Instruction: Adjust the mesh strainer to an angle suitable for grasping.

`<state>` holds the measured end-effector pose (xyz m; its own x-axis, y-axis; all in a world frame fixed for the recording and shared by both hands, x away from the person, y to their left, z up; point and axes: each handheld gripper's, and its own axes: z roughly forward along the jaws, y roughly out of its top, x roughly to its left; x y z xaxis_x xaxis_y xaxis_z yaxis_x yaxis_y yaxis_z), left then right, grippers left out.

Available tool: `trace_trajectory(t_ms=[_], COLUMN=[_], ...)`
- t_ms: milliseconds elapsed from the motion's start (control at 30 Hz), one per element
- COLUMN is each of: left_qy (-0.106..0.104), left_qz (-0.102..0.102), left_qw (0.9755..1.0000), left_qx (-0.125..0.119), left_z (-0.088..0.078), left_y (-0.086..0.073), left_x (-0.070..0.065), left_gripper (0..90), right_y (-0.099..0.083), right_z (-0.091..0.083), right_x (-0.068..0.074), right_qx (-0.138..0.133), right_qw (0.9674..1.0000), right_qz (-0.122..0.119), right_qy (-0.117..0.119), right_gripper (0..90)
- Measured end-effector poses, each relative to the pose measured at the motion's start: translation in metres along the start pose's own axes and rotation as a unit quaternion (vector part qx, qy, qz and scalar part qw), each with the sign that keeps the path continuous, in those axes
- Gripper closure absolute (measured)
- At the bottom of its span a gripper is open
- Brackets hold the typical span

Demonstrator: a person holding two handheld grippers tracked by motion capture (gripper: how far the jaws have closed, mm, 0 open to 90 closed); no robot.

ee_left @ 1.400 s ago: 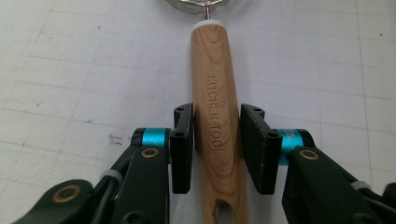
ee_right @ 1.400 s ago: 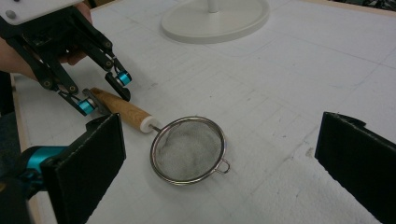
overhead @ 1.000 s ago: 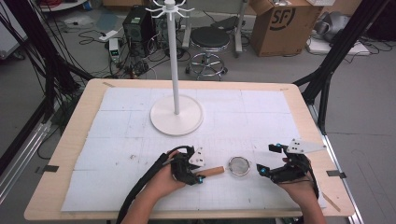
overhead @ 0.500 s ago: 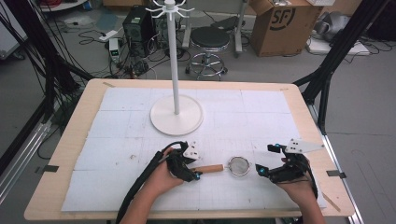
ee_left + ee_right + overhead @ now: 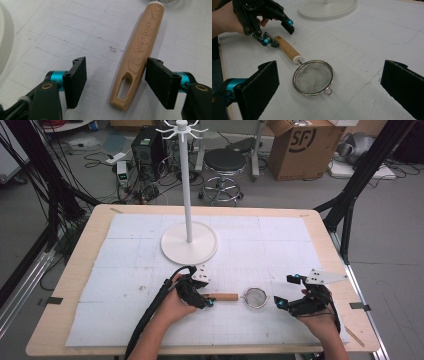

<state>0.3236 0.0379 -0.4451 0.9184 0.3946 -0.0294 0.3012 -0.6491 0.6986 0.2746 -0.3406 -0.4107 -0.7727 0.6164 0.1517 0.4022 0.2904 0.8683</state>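
Strainer (image 5: 138, 53) mesh bowl cut off by the left gripper view's top edge

The strainer (image 5: 313, 77) pairs shiny metal mesh with a smooth wooden handle (image 5: 138, 53).

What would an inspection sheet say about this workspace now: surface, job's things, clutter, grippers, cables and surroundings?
Surface: wooden table under a white gridded mat, some dark marks.
Job's things: strainer lying flat; its wooden handle lies between the left jaws.
Clutter: white hook stand behind.
Grippers: left gripper open, jaws have just been opening around the handle; right gripper open, apart from the strainer.
Cables: black cable along the left forearm.
Surroundings: stool, cardboard box, floor wires.
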Motion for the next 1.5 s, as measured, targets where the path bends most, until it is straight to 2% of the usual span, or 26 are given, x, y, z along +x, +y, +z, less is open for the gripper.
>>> trace_trajectory(t_ms=[333,500,600,767,967,1133,1233,1500], left_qy=[0.015,0.014,0.005,-0.016,-0.019,-0.022,0.006,0.014], left_qz=[-0.017,-0.021,-0.025,-0.042,-0.046,-0.051,-0.05,-0.062], left_qw=[0.9996,0.9995,0.9991,0.9976,0.9971,0.9951,0.9933,0.9888], left_qx=[-0.017,-0.02,-0.034,-0.052,-0.058,-0.082,-0.104,-0.135], left_z=[-0.003,-0.002,-0.006,-0.019,-0.039,-0.057,-0.067,-0.089], left_y=[-0.001,-0.002,-0.002,-0.005,-0.011,-0.02,-0.026,-0.038], left_x=[0.007,0.008,0.008,0.009,0.007,0.006,0.006,0.009], left_gripper=[30.7,29.8,27.9,24.7,16.7,9.8,3.6,1.7], right_y=[-0.001,-0.001,-0.001,-0.001,-0.001,-0.001,-0.001,-0.001], right_z=[0.001,0.001,0.001,0.001,0.002,0.003,0.004,0.008], right_x=[0.0,0.0,0.0,0.0,0.001,0.001,0.001,0.002], right_qx=[0.005,0.005,0.006,0.004,0.006,0.01,0.012,0.021], right_qw=[1.0,1.0,1.0,1.0,1.0,0.9999,0.9999,0.9998], right_qz=[0.0,-0.001,-0.001,-0.002,-0.002,-0.001,-0.003,-0.007], right_qy=[0.001,0.001,0.001,0.001,0.002,0.001,0.002,0.001], right_gripper=[0.6,0.6,0.6,0.6,0.5,0.5,0.6,0.5])
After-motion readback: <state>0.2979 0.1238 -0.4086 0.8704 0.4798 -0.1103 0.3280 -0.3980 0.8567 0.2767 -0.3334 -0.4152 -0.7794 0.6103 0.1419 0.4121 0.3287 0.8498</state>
